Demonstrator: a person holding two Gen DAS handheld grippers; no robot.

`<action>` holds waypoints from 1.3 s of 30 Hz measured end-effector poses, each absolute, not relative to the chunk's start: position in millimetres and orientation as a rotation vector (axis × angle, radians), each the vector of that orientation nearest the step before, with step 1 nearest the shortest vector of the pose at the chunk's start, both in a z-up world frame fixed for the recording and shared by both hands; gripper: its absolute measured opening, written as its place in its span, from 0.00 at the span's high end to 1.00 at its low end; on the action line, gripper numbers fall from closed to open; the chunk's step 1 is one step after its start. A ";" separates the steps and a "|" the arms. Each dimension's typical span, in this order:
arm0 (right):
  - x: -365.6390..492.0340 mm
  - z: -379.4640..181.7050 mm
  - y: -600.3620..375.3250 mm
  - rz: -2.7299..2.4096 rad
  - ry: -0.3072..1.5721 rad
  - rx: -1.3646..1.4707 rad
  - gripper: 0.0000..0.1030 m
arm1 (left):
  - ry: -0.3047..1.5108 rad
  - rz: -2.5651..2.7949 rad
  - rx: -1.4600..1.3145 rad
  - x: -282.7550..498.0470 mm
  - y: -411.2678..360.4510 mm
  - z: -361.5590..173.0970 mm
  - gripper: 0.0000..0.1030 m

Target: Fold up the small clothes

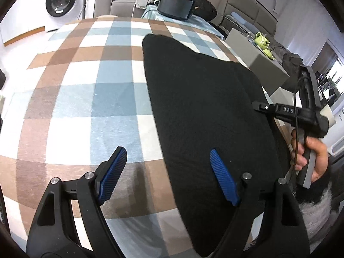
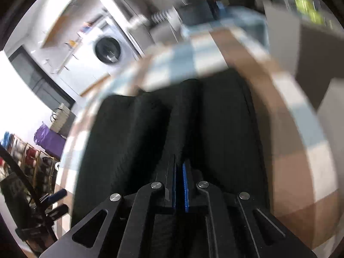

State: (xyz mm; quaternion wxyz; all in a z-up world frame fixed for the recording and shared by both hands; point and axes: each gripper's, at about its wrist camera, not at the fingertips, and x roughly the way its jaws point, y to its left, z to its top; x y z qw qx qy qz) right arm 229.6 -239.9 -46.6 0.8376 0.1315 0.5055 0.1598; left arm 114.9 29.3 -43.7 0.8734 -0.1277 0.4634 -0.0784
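The black garment (image 1: pixel 204 107) lay spread on the checked cloth (image 1: pixel 86 86) covering the desk, taking up the right half of the left wrist view from about 12 o'clock down to 5 o'clock, mostly flat so its edges could be reached for a fold. The left hand-held gripper (image 1: pixel 169 176) hovered over the garment's left border with its jaws spread wide, gripping nothing; one blue pad (image 1: pixel 114 172) hung over bare cloth and the other over the black fabric, straddling the edge, which looked like a line-up for taking that side. Out at 3 o'clock the right hand-held gripper (image 1: pixel 260 106) reached in to the garment's right edge, the person's hand (image 1: pixel 311 157) wrapped round its handle. The right wrist view was smeared with motion blur, but the right hand-held gripper (image 2: pixel 179 185) showed its jaws pressed nearly together, a ridge of black fabric (image 2: pixel 180 118) running up from between them toward 12 o'clock, so it appeared clenched on the garment, pinching it up so it could be carried over. Beyond the desk at 11 o'clock stood a washing machine (image 1: pixel 61 0), and at 12 o'clock a dark basket (image 1: pixel 175 4), out of the way. My read: the fold was only starting, and the right side was in hand while the left waited.
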 end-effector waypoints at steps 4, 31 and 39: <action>206.3 -34.4 -247.7 0.369 1.028 0.265 0.76 | 0.989 -0.160 -0.289 127.2 26.2 -52.5 0.24; 114.4 -55.1 -213.8 0.457 1.091 0.198 0.68 | 0.957 -0.089 -0.313 128.4 63.2 -66.1 0.81; 114.2 -38.5 -206.4 0.505 1.025 0.245 0.65 | 0.926 -0.066 -0.310 103.4 87.1 -49.8 0.64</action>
